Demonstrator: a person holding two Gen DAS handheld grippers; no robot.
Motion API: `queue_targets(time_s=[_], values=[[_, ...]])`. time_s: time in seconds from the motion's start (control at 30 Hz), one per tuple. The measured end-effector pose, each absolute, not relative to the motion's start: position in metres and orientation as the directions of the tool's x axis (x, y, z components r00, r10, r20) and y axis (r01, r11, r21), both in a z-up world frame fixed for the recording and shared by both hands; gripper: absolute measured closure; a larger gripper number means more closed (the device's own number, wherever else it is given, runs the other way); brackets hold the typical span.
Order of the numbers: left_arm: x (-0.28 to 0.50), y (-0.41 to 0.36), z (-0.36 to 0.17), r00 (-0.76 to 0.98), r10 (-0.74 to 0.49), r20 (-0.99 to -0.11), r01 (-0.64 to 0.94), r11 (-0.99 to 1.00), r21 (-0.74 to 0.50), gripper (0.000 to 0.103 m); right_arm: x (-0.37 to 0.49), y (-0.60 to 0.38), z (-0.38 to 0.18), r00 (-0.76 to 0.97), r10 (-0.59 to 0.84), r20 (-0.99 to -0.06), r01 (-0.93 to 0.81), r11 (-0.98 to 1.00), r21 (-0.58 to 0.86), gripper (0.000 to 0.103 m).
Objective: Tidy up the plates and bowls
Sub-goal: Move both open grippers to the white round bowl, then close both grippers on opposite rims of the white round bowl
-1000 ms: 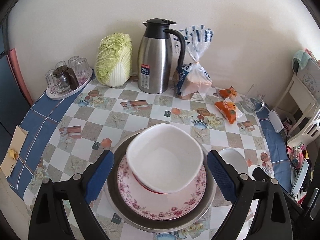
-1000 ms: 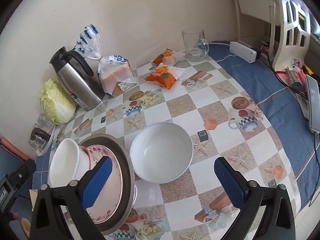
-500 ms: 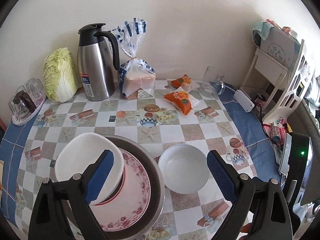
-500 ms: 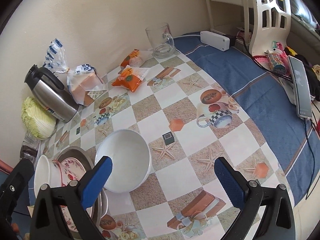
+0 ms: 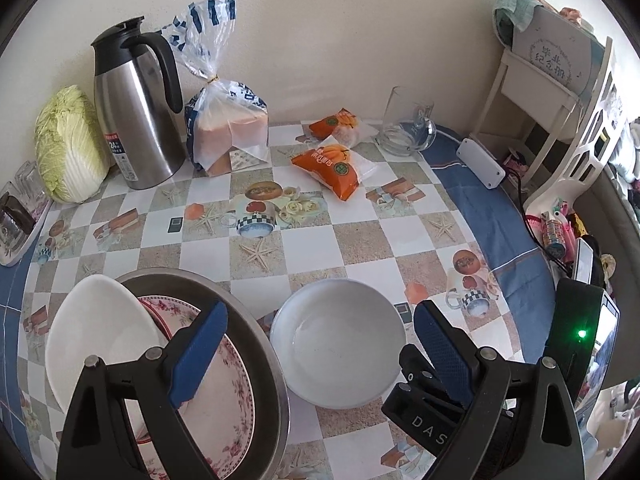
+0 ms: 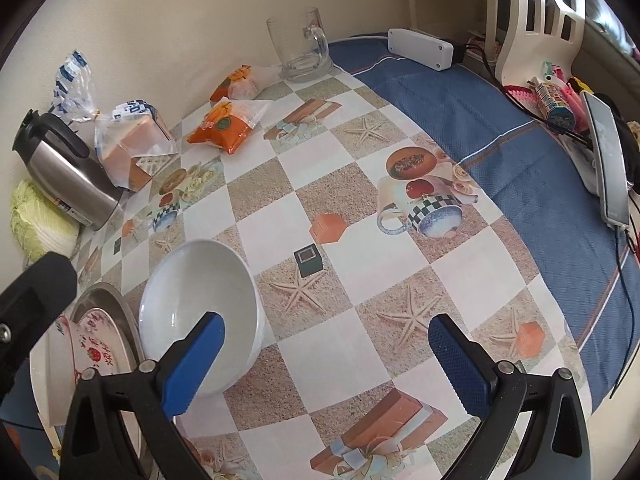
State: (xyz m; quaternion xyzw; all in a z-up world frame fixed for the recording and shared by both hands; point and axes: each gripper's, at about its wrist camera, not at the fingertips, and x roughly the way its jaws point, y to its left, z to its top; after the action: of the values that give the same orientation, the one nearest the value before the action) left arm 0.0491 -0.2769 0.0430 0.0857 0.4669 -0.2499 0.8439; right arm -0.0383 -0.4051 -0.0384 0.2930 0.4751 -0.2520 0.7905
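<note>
- left claw [image 5: 320,340]: jaws spread wide, pinching nothing; it hangs over the gap between the stack and the loose bowl.
- right claw [image 6: 326,354]: jaws spread wide, empty; its left pad sits in front of the loose bowl's rim, the right pad over bare table [image 6: 360,208].
- round white bowl [image 5: 338,342]: stands alone and upright on the table, just beside the metal plate; likely the next piece to be gathered.
- stack: metal plate [image 5: 256,344] at the bottom, floral plate [image 5: 228,392] on it, square white bowl [image 5: 100,336] on top, sitting toward the stack's far-left side and overhanging the floral plate's rim.
- risk 1: the square white bowl looks off-centre; a nudge from the left claw, or a round bowl set into it, could tip it off the stack.
- risk 2: the round white bowl has a smooth, glazed, thin rim; a shallow pinch on one edge may let it swing or slip and strike the metal plate.
- risk 3: both claws are close together over the same bowl, so they could collide if both reach for it.
- bystanders: thermos jug [image 5: 136,120], bread bag [image 5: 224,128], snack packet [image 5: 332,168] and glass mug [image 5: 406,128] stand well apart at the wall, out of the likely path.
</note>
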Motion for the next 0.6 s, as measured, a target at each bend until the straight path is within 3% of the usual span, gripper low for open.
queue_targets(time_s=[0.6], values=[[0.076,-0.297,0.012,0.414,-0.299,-0.860,0.505,0.861,-0.056,0.010,-0.017,-0.409,-0.067,0.351,-0.153,-0.924,0.697,0.701,0.149,0.000]])
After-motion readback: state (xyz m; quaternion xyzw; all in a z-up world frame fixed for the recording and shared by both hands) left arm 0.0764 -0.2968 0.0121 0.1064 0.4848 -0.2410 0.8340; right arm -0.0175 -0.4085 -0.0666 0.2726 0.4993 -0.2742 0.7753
